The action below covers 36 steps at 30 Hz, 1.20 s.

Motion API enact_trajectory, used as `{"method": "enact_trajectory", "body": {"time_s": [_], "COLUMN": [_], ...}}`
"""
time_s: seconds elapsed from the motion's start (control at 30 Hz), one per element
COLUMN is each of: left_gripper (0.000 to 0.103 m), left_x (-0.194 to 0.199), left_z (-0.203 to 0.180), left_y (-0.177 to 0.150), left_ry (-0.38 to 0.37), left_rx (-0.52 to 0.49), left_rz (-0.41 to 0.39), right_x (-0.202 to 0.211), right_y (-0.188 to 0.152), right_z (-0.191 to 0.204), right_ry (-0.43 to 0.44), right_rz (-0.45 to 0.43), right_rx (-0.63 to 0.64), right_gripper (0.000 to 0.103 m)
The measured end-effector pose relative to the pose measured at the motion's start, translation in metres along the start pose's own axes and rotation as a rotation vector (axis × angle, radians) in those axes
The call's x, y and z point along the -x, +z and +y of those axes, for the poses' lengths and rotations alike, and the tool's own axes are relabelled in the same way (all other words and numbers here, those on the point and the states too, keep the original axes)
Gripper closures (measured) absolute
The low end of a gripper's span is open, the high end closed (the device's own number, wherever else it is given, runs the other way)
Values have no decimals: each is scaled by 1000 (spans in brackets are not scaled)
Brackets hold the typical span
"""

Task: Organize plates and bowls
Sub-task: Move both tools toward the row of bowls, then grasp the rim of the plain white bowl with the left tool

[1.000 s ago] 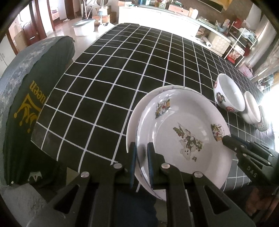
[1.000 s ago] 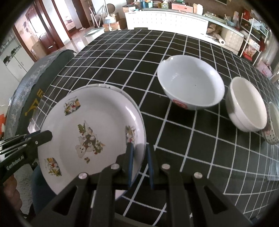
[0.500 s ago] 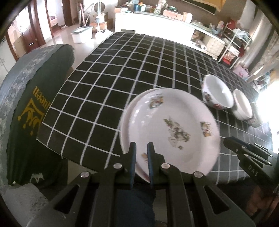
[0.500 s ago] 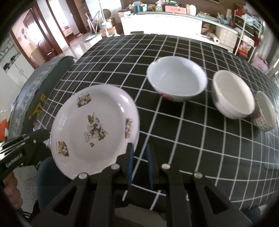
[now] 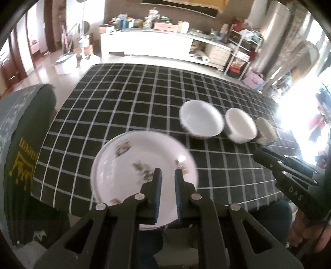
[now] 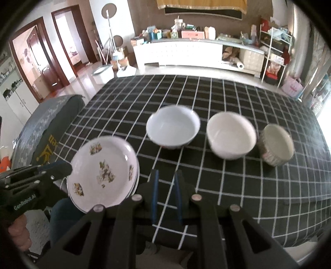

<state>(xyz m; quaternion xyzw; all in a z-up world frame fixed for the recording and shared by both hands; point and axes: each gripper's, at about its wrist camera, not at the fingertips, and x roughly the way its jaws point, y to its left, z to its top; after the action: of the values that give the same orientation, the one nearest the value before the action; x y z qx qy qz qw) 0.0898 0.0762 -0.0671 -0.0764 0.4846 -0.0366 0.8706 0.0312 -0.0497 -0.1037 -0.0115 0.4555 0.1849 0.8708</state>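
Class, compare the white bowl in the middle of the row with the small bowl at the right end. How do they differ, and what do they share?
The middle white bowl is wider than the end bowl. The white bowl's outside is plain and smooth; the end bowl's wall is patterned, seemingly ribbed. The white bowl's sides curve; the end bowl's look straighter. Both stand upright and empty on the checked tablecloth, near each other.

Beyond the black grid-patterned tablecloth (image 6: 227, 99), a long white cabinet (image 6: 178, 53) is set against a brown wall (image 6: 144, 18); red-brown door frames (image 6: 60, 41) are seen left of the cabinet, wire shelving (image 6: 273, 51) right.
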Motion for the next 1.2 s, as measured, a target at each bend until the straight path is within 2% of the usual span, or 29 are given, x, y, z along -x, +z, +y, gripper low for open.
{"method": "enact_trajectory", "body": {"time_s": [0.07, 0.1, 0.2, 0.4, 0.67, 0.77, 0.9, 1.07, 1.2], "left_gripper": [92, 92, 91, 91, 91, 91, 91, 91, 86], "left_x": [0, 0, -4, -22, -68, -89, -115, -143, -160], "left_z": [-10, -14, -20, -22, -22, -20, -14, -8, -5], "left_y": [11, 16, 33, 66, 102, 109, 115, 122, 127], "left_ry": [-8, -11, -44, -68, -190, -197, -196, -189, -181], "left_rx": [-25, -32, -36, -7, 22, 41, 55, 66, 56], "left_rz": [0, 4, 24, 67, 181, 223, 267, 304, 322], "right_x": [3, 1, -10, -29, -74, -89, -107, -132, -143], "right_y": [7, 11, 27, 60, 83, 90, 100, 104, 106], "right_z": [-10, -17, -33, -48, -65, -66, -66, -75, -83], "right_ry": [45, 85, 118, 136, 173, 194, 129, 90, 57], "right_rz": [-5, 10, 69, 137, 260, 284, 301, 340, 352], "right_rx": [-39, -75, -140, -171, -224, -241, -199, -195, -187], "right_gripper": [84, 84, 84, 84, 84, 84, 84, 84, 84]}}
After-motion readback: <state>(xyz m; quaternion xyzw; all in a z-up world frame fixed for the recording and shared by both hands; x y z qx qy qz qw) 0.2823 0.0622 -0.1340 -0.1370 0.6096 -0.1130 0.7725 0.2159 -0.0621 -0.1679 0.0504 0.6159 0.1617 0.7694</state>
